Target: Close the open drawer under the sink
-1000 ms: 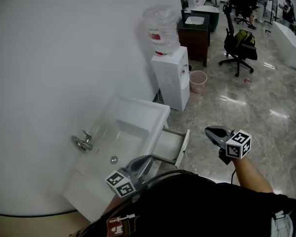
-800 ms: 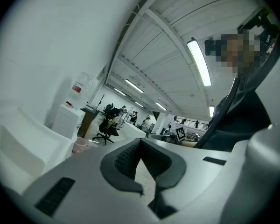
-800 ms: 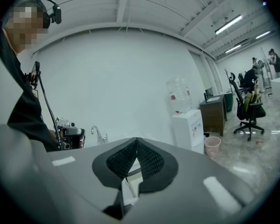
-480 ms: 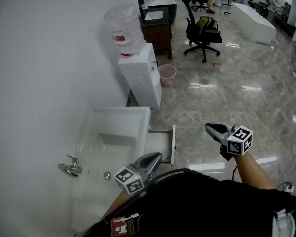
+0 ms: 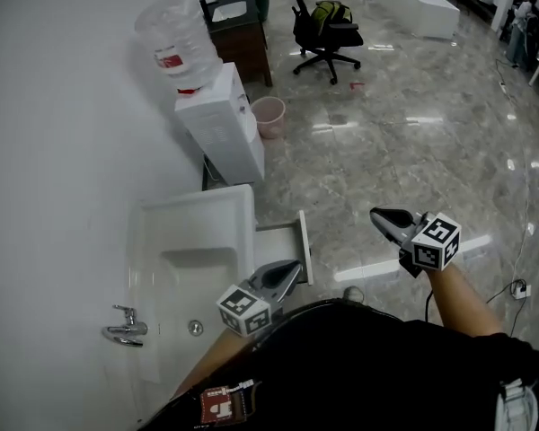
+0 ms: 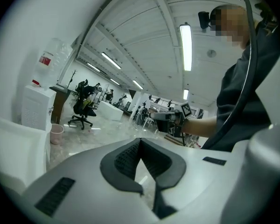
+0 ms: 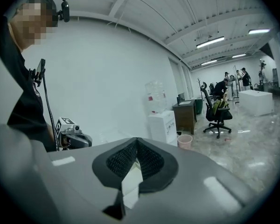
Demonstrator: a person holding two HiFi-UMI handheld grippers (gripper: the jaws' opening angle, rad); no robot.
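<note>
Left hand-held gripper [image 5: 290,269], jaws together and empty, hangs near the open drawer [image 5: 283,241] under the sink [image 5: 162,232]; the right hand-held gripper [image 5: 379,215] likewise, farther off. We judge an off-centre push could jam it.

White drawer [image 5: 278,241] was open, pulled partway out from under the white sink [image 5: 193,206] over the floor, shallow, front panel upright at its outer end.

White sink [image 5: 238,214] and white drawer [image 5: 280,245], pale grey floor [image 5: 413,151] veined like marble, white dispenser [image 5: 220,133], clear bottle [image 5: 166,34] labelled red, pink bin [image 5: 269,115], black chair [image 5: 328,36], green bag [image 5: 328,12], grey left gripper [image 5: 292,269] and right gripper [image 5: 379,215], each marked in black-and-white squares.
</note>
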